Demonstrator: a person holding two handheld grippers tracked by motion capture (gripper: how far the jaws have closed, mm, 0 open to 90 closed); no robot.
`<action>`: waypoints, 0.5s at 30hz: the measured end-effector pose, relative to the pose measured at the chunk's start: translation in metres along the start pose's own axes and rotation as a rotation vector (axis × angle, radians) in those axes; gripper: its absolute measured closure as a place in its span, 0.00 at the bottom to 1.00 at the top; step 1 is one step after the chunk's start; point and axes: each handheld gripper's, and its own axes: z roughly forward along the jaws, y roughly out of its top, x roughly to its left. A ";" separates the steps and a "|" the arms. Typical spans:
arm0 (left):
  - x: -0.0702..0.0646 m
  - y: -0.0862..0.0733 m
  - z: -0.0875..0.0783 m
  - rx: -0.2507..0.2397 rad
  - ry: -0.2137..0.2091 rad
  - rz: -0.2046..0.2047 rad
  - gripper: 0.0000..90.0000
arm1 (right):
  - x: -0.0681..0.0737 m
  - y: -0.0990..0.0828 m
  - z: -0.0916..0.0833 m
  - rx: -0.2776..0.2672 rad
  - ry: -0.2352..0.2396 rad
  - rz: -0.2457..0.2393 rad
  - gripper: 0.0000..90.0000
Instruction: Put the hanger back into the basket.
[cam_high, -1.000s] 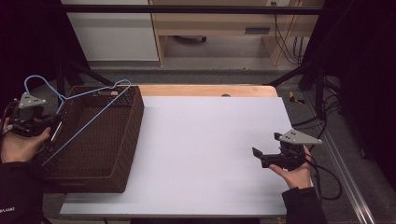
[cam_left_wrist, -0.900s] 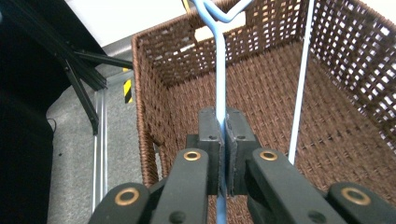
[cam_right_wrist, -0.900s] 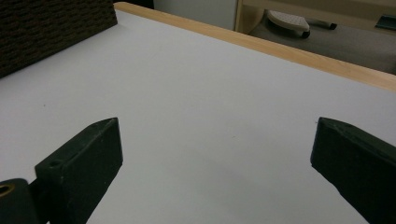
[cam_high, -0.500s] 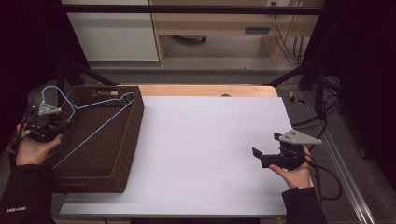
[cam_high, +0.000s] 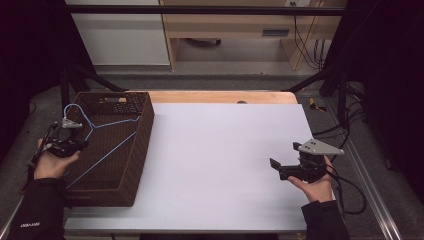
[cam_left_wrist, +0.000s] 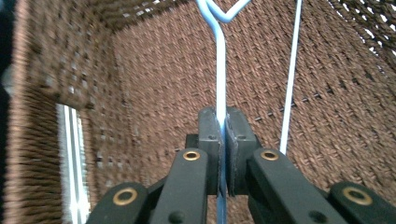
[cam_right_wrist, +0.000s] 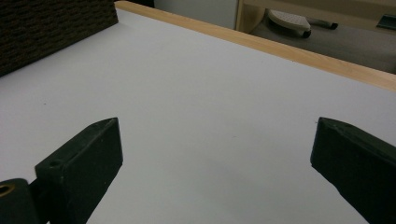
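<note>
A light blue wire hanger (cam_high: 102, 131) lies slanted inside the dark brown woven basket (cam_high: 141, 145) at the table's left. My left gripper (cam_high: 70, 142) is at the basket's left rim, shut on the hanger's neck (cam_left_wrist: 220, 70) just below its twisted hook. One long blue wire (cam_left_wrist: 290, 79) of the hanger runs past the jaws over the basket's woven floor (cam_left_wrist: 336, 116). My right gripper (cam_high: 274, 165) rests low over the white table (cam_high: 220, 150) near its right edge, open, with nothing between its fingers (cam_right_wrist: 88, 158).
A wooden strip (cam_high: 220, 96) edges the table's far side. Beyond it stand a white cabinet (cam_high: 120, 35) and a wooden shelf unit (cam_high: 235, 25). Black cables (cam_high: 350, 185) trail off the table's right side. A corner of the basket (cam_right_wrist: 56, 28) lies far ahead of the right gripper.
My left gripper has come down with the hanger, which has sunk from above the basket's rim into the basket. The right gripper has stayed put.
</note>
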 end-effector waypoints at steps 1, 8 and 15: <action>0.000 -0.001 0.001 -0.001 0.006 -0.001 0.96 | 0.000 0.000 0.000 0.001 -0.001 0.001 0.03; 0.003 -0.004 -0.010 -0.017 0.004 -0.050 0.75 | 0.000 0.000 -0.001 -0.003 0.001 -0.001 0.03; -0.002 -0.012 -0.047 -0.152 -0.063 -0.082 0.59 | -0.001 0.001 -0.003 -0.014 0.002 0.006 0.03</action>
